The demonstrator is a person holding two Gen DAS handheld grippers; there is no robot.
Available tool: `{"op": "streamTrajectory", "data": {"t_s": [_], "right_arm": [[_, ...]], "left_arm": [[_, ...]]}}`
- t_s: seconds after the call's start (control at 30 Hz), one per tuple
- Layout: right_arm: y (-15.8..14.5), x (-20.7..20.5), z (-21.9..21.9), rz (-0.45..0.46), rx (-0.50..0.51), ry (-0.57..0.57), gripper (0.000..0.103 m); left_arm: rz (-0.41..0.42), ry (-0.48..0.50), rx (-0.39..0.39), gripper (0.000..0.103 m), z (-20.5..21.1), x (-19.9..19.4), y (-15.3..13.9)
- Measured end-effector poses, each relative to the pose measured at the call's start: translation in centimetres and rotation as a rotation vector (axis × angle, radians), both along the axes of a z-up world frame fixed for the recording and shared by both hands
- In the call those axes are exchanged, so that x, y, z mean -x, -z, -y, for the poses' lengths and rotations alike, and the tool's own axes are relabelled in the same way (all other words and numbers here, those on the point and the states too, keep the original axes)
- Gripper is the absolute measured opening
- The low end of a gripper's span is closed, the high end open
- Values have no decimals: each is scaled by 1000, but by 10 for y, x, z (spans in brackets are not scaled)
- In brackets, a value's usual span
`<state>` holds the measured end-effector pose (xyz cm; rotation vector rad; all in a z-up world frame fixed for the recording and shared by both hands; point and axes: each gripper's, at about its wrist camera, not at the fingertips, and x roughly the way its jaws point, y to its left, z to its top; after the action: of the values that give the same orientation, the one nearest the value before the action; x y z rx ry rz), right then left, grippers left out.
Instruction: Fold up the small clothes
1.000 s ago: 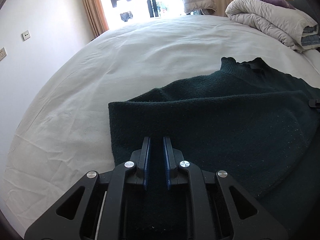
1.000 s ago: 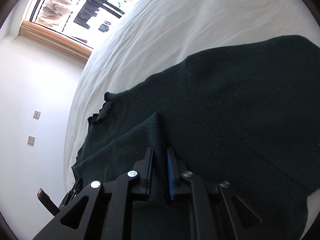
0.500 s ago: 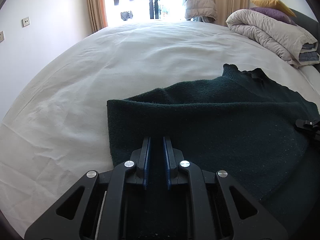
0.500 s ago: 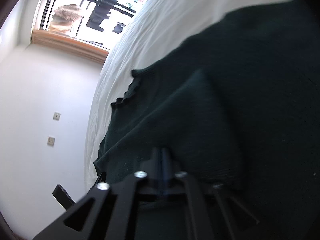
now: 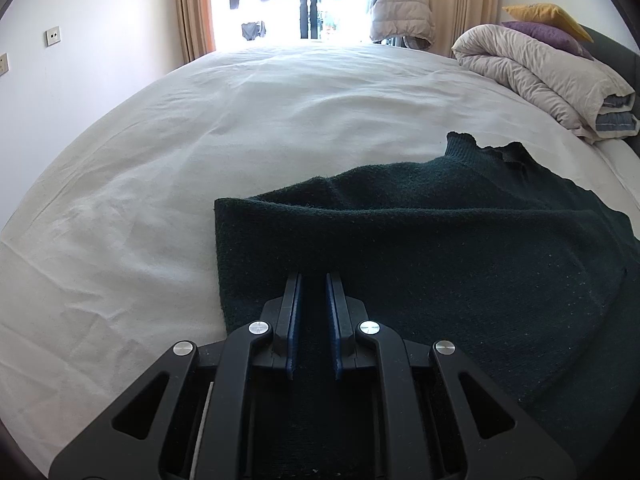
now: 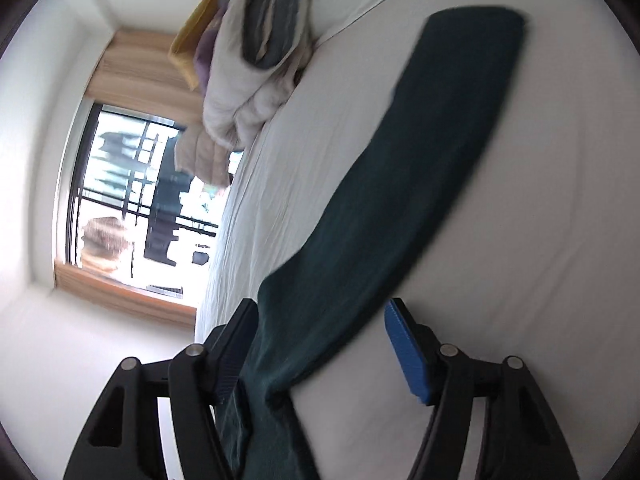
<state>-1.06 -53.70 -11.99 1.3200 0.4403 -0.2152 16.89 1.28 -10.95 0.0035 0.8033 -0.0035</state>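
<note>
A dark green knitted sweater (image 5: 440,248) lies on the white bed sheet (image 5: 200,128), its near part folded over, its collar at the far right. My left gripper (image 5: 313,284) is shut on the sweater's near edge; fabric fills the narrow gap between its blue pads. My right gripper (image 6: 320,320) is open and turned sideways. A long sleeve of the sweater (image 6: 420,152) stretches away from between its jaws across the sheet. The sleeve lies against the left finger (image 6: 236,344) and is not pinched. The view is motion-blurred.
A rolled beige duvet (image 5: 540,76) with purple and yellow pillows (image 5: 540,20) lies at the far right of the bed. A window with curtains (image 5: 312,0) is beyond the bed. A white wall (image 5: 80,40) stands on the left.
My right gripper has opened, let go of the sweater and swung round towards the outstretched sleeve. My left gripper has stayed shut on the sweater and tilted up slightly.
</note>
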Motion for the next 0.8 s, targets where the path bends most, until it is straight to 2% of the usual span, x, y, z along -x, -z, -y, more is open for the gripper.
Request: {"op": "streamTrajectory", "data": {"t_s": [0.07, 0.1, 0.4, 0.47, 0.53, 0.63, 0.7, 0.8], "right_arm": [[8, 17, 29, -5, -49, 75, 52], [11, 23, 42, -12, -67, 102, 49], [19, -5, 99, -37, -93, 176, 46], [21, -11, 108, -38, -96, 205, 39], [21, -13, 111, -43, -86, 223, 32], [24, -20, 118, -78, -67, 213, 11], [22, -19, 116, -85, -55, 213, 9], [4, -24, 102, -121, 31, 198, 9]], "left_arm": [[0, 0, -1, 12, 0, 0, 0], [0, 0, -1, 12, 0, 0, 0], [1, 0, -5, 12, -1, -1, 1], [2, 0, -9, 12, -1, -2, 2], [2, 0, -8, 12, -2, -2, 2], [2, 0, -10, 12, -2, -3, 2], [2, 0, -10, 12, -2, -3, 2], [2, 0, -10, 12, -2, -2, 2]]}}
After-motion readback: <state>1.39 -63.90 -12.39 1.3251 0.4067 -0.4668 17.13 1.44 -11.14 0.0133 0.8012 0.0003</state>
